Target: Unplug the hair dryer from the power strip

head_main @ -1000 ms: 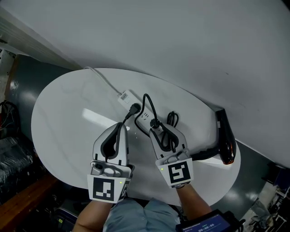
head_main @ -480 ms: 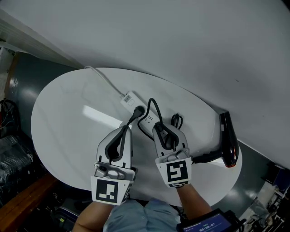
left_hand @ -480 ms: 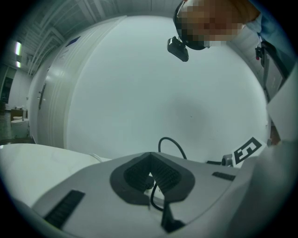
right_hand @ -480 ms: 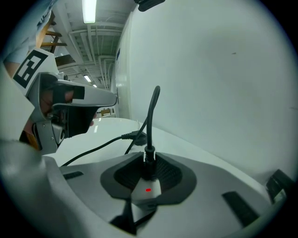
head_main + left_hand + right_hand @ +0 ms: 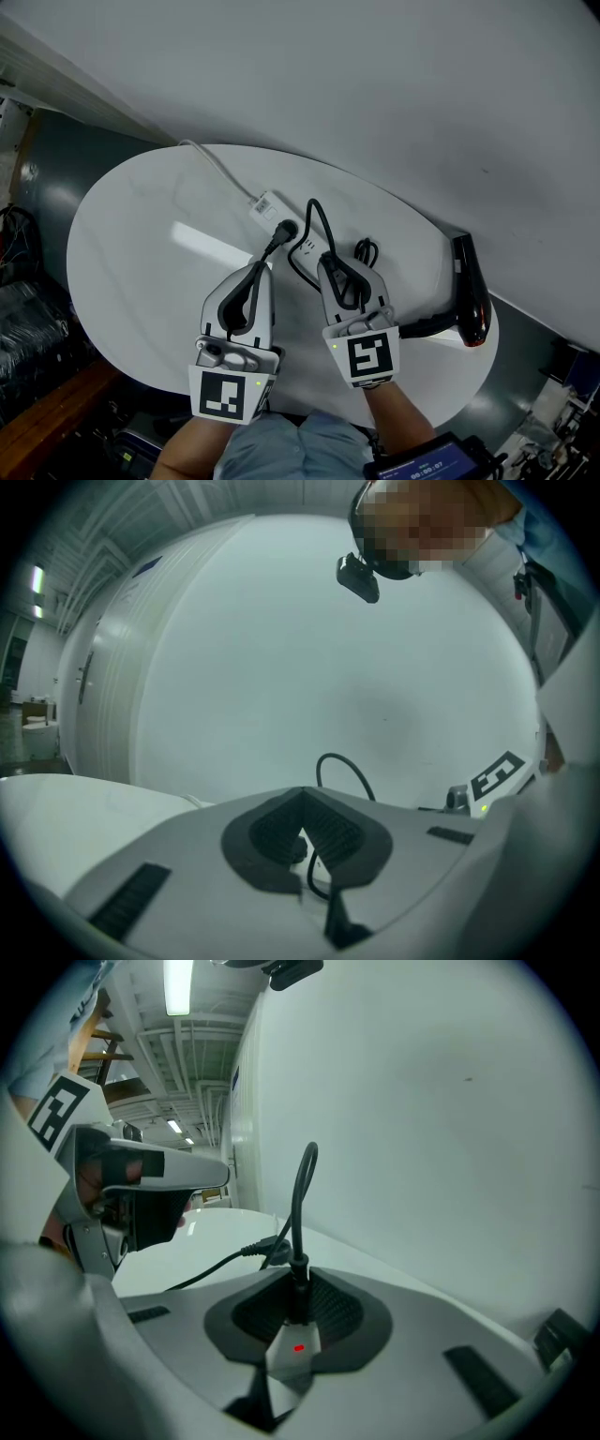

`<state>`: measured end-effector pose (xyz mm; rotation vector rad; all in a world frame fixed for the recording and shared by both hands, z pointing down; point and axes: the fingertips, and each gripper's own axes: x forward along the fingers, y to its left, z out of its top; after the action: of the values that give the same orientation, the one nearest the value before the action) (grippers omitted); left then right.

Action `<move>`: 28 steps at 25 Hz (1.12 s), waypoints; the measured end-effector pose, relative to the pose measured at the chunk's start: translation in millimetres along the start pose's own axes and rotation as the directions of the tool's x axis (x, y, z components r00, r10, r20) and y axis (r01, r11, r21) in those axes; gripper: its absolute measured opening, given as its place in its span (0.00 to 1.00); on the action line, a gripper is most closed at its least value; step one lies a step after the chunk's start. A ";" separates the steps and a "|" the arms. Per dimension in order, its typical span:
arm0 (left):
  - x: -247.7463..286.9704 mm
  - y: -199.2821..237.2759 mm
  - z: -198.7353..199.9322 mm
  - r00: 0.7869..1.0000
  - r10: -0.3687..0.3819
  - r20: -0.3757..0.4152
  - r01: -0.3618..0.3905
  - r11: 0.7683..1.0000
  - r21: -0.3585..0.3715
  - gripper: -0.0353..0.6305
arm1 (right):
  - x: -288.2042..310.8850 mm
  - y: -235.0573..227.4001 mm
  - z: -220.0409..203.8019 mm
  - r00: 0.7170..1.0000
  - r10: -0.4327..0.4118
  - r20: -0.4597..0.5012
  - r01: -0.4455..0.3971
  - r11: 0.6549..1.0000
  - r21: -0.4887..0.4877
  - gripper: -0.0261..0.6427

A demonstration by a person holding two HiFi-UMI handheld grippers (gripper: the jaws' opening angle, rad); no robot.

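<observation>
**Right tool clamped on the dryer plug at the strip**

The black plug [image 5: 298, 1290] stands upright in the white plastic strip [image 5: 302, 247], just above the strip's small red light. Its stiff round cord [image 5: 302, 1194] rises from it and arches over. The right tool [image 5: 333, 267] has just been closing, and its ribbed dark pads now press on the plug from both sides, with the strip directly beneath them.

The dryer [image 5: 472, 286] is a glossy black barrel with an amber sheen. It lies at the far right edge of the table [image 5: 141, 244], well apart from the strip, with its handle pointing back toward the right tool.

A second black plug [image 5: 284, 228] sits in the strip to the left, and its thin cord runs down to the left tool [image 5: 258, 269]. That tool's tips meet above a small triangular gap. I cannot tell whether they pinch that cord.

The table is a smooth white oval set against a plain pale wall [image 5: 394, 94].
</observation>
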<state>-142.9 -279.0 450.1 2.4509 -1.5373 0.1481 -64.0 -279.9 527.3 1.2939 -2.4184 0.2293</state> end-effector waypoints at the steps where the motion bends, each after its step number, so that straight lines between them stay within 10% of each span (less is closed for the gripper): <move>1: 0.4 -0.5 2.8 1.000 -0.008 0.017 0.008 1.000 0.019 0.05 | -0.8 -2.1 7.3 0.999 -0.009 0.035 0.008 1.000 0.011 0.11; 16: -15.9 -27.3 25.1 0.999 -0.004 0.052 0.004 1.000 0.002 0.05 | -46.1 -35.1 68.0 0.971 -0.122 0.203 0.106 0.991 0.085 0.11; 28: -35.2 -91.9 23.4 0.994 -0.090 0.057 0.086 0.994 0.062 0.05 | -118.7 -51.8 -22.1 0.982 -0.187 -0.017 0.187 0.964 0.189 0.12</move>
<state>-77.0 -216.2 406.1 2.5870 -1.4650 0.1073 43.9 -211.2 497.0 1.5952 -2.3006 0.4154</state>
